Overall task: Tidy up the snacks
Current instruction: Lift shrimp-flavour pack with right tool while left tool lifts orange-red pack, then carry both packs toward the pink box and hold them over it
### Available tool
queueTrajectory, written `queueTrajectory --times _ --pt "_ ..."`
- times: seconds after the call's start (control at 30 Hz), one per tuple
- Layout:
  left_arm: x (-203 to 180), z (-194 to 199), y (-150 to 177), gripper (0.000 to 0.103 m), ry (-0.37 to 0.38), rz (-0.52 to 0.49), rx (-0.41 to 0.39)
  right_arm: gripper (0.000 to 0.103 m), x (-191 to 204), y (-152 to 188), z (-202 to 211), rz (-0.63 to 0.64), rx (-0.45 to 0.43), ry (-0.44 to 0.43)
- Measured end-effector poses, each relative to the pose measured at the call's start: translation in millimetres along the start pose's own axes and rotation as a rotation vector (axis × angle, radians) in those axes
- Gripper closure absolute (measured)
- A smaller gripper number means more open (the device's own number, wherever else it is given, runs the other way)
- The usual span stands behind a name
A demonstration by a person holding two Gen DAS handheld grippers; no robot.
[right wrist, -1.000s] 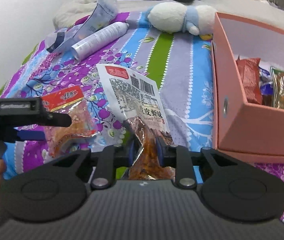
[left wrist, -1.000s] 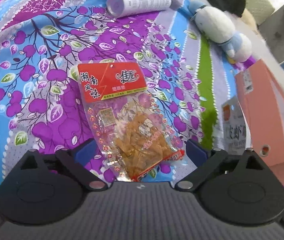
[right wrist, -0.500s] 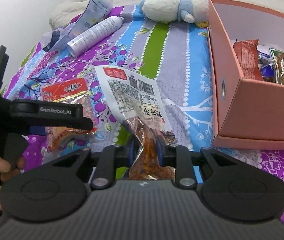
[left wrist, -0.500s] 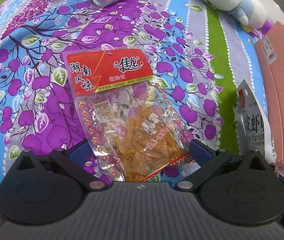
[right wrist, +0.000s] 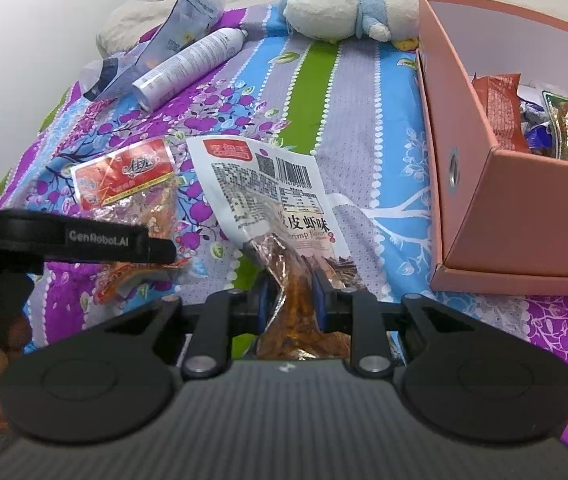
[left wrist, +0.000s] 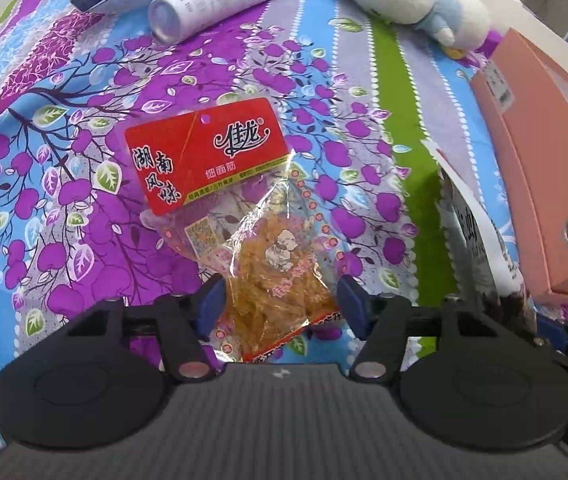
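Note:
A red-topped clear snack bag [left wrist: 244, 216] of yellow strips lies on the flowered bedsheet. My left gripper [left wrist: 280, 304] is open, its blue pads on either side of the bag's lower end, the bag bunching between them. The bag also shows in the right wrist view [right wrist: 132, 196]. My right gripper [right wrist: 289, 296] is shut on the lower end of a white shrimp-flavour snack bag [right wrist: 272, 192], which stands up from the sheet. A pink box [right wrist: 495, 200] with several snack packs inside sits to the right.
A white spray can [left wrist: 220, 0] and a grey pouch [right wrist: 188, 24] lie at the far side of the bed. A white and blue plush toy [right wrist: 343, 8] lies behind the box. The left gripper's body [right wrist: 72, 240] crosses the right wrist view's left side.
My left gripper moved forward over the red-topped bag and its jaws narrowed around the bag's lower end. My right gripper kept its hold on the white bag and shifted a little.

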State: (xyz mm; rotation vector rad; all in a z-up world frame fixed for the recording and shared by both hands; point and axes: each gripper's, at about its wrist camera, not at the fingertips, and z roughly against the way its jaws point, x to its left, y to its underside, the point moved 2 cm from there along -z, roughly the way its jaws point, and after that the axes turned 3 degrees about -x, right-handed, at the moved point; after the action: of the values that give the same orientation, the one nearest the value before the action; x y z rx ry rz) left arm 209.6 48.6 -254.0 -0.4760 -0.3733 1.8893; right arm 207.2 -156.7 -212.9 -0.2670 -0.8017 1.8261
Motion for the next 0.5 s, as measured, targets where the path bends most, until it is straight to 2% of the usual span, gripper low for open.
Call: queueTrajectory --times 0.07,0.1,0.23,0.5 --pt "1 4 1 0.044 0.016 0.003 -0.004 0.077 1 0 3 -0.009 -0.004 0.0" --pt "1 7 2 0.057 0.02 0.003 -0.009 0.077 2 0 5 -0.01 -0.007 0.0" --pt "2 19 4 0.06 0.069 0.001 -0.015 0.078 7 0 12 -0.012 -0.017 -0.002" --pt "5 40 16 0.066 0.114 -0.001 -0.055 0.078 14 1 23 -0.018 -0.032 -0.004"
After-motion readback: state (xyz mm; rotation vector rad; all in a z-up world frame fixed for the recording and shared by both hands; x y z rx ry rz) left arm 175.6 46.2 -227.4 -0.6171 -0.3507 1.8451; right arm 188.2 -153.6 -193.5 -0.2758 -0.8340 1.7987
